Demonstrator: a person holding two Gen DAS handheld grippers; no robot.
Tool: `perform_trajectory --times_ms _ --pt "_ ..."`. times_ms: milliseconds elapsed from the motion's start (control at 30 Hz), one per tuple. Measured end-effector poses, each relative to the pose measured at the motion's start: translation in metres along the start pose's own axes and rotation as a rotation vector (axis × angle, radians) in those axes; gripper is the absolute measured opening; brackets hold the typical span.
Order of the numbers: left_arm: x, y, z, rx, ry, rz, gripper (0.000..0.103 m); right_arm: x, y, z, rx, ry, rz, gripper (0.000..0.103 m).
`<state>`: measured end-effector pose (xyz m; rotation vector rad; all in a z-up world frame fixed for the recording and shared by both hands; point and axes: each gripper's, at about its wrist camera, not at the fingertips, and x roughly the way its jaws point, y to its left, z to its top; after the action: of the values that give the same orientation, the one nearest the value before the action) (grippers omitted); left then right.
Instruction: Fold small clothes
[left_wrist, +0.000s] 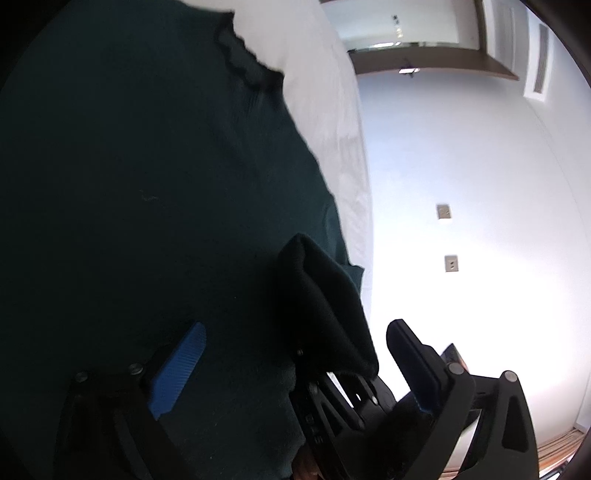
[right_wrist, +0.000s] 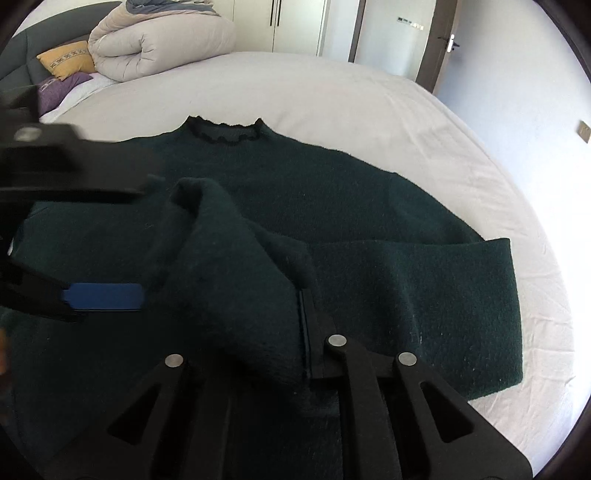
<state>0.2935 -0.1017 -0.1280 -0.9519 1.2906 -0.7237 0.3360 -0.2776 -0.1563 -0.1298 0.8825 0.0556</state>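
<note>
A dark green sweater (right_wrist: 332, 192) lies flat, front up, on the white bed (right_wrist: 332, 85), its frilled collar (right_wrist: 225, 133) pointing away. My right gripper (right_wrist: 303, 332) is shut on a raised sleeve (right_wrist: 229, 258), whose fabric drapes over and hides its left finger. In the left wrist view the sweater (left_wrist: 147, 166) fills the left side. That view's held sleeve (left_wrist: 321, 295) hangs from the right gripper (left_wrist: 332, 391), which sits between my left gripper's fingers. The left gripper (left_wrist: 295, 328) stands wide open, its blue pad (left_wrist: 181, 373) touching nothing. It also shows at the left of the right wrist view, as left gripper (right_wrist: 110, 236).
A rolled duvet (right_wrist: 159, 37), a yellow pillow (right_wrist: 66, 59) and a purple pillow (right_wrist: 62, 86) lie at the bed's far left. Wardrobe doors (right_wrist: 295, 22) and a room door (right_wrist: 443, 37) stand beyond. A white wall (left_wrist: 461, 147) with sockets runs past the bed's right edge.
</note>
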Motion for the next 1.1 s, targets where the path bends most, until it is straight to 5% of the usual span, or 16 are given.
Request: perform_trajectory --times_ms 133,200,300,367,567,667,833,1100 --pt "0.011 -0.004 -0.001 -0.003 0.013 -0.019 0.099 -0.015 -0.005 -0.041 0.042 0.02 0.057 0.032" --pt "0.015 -0.005 -0.006 0.0 0.024 -0.007 0.092 -0.017 -0.007 -0.046 0.087 0.017 0.095 0.065" --pt "0.028 -0.002 -0.01 0.016 0.06 0.008 0.06 -0.031 -0.021 -0.06 0.192 -0.016 0.151 0.069" --pt "0.03 -0.005 -0.009 0.039 0.064 0.058 0.006 -0.036 -0.037 -0.073 0.3 -0.01 0.222 0.069" --pt "0.0 -0.016 0.009 0.12 0.0 0.123 0.007 -0.032 -0.08 -0.113 0.541 -0.038 0.401 0.069" --pt "-0.032 -0.023 0.03 0.204 -0.074 0.235 0.007 -0.046 -0.091 -0.129 0.622 -0.064 0.466 0.069" --pt "-0.074 0.002 0.058 0.194 -0.171 0.359 0.007 -0.072 -0.117 -0.171 0.644 -0.084 0.481 0.069" --pt "-0.087 0.049 0.067 0.129 -0.201 0.419 0.008 -0.089 -0.115 -0.172 0.625 -0.09 0.462 0.069"
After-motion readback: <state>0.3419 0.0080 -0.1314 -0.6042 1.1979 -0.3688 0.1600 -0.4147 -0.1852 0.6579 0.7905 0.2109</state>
